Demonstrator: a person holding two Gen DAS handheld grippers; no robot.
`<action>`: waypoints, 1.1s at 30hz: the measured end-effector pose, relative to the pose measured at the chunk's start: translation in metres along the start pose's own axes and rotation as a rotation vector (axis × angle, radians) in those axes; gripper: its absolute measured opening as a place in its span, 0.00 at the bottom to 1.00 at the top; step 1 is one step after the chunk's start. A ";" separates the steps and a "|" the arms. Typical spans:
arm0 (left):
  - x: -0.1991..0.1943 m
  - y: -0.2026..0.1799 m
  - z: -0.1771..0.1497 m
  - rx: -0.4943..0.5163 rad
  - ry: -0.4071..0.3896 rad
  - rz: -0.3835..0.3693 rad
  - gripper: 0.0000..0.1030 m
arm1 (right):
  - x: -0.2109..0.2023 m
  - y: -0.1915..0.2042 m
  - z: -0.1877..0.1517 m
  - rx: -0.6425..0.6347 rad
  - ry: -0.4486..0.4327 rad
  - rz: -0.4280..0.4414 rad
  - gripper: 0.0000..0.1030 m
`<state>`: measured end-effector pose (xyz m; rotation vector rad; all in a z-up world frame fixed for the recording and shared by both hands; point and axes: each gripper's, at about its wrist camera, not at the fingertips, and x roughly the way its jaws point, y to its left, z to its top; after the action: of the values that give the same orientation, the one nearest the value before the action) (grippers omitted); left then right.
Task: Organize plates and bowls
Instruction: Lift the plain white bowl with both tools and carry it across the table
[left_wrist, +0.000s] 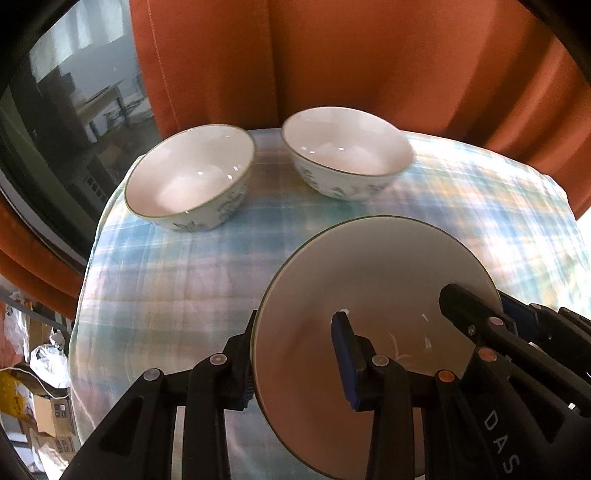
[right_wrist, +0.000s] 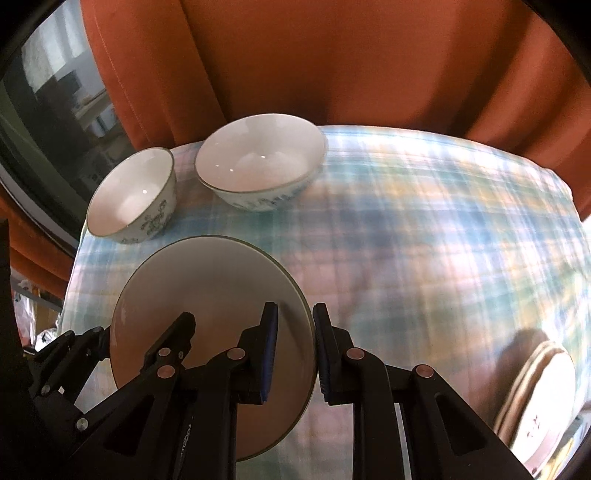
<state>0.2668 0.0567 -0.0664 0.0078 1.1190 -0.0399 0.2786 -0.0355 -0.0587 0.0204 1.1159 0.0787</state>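
A white plate is pinched at opposite rims by the left gripper and right gripper — stiff, glazed, breakable, so slippage is judged likely. Beyond, two bowls are stood on the plaid cloth.

Three bowls and one stack of plates.
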 end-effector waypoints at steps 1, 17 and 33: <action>-0.003 -0.004 -0.001 0.002 -0.002 0.000 0.35 | -0.004 -0.003 -0.004 0.005 -0.002 -0.003 0.22; -0.046 -0.065 -0.067 -0.002 -0.001 0.029 0.35 | -0.058 -0.055 -0.069 -0.022 -0.019 0.023 0.22; -0.039 -0.120 -0.112 -0.030 0.032 0.034 0.35 | -0.063 -0.117 -0.124 -0.032 -0.002 0.041 0.22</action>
<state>0.1448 -0.0596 -0.0788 0.0001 1.1514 0.0072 0.1463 -0.1601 -0.0630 0.0148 1.1124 0.1327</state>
